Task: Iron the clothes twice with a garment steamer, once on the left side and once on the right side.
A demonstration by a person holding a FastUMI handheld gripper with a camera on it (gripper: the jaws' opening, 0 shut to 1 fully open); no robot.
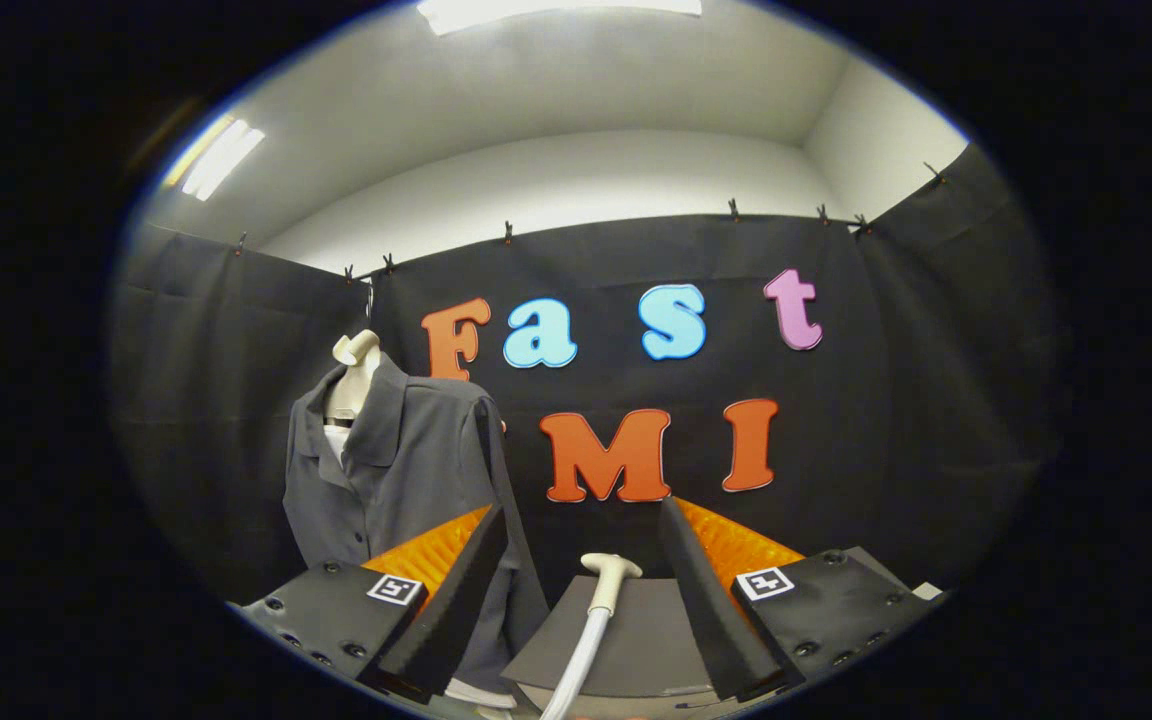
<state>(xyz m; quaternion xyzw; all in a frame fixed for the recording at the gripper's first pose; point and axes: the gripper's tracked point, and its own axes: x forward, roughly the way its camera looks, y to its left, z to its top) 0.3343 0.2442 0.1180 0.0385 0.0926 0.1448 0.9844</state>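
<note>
Grey shirt (pixel 406 470) on mannequin (pixel 351 385) hangs left, beyond left finger. Steamer head (pixel 609 572) w/ white hose (pixel 576 660) sits betw. fingers, untouched; gripper (pixel 584 530) wide open, empty.

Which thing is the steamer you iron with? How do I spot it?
Look past the hanging grey shirt to the gap between the open gripper's fingers. The steamer head stands there, unheld: a pale T-shaped nozzle on a white hose, the one light thing against the dark cloth.

black cloth wall (pixel 886 400), ceiling light (pixel 556 10), clips (pixel 508 232)
</note>
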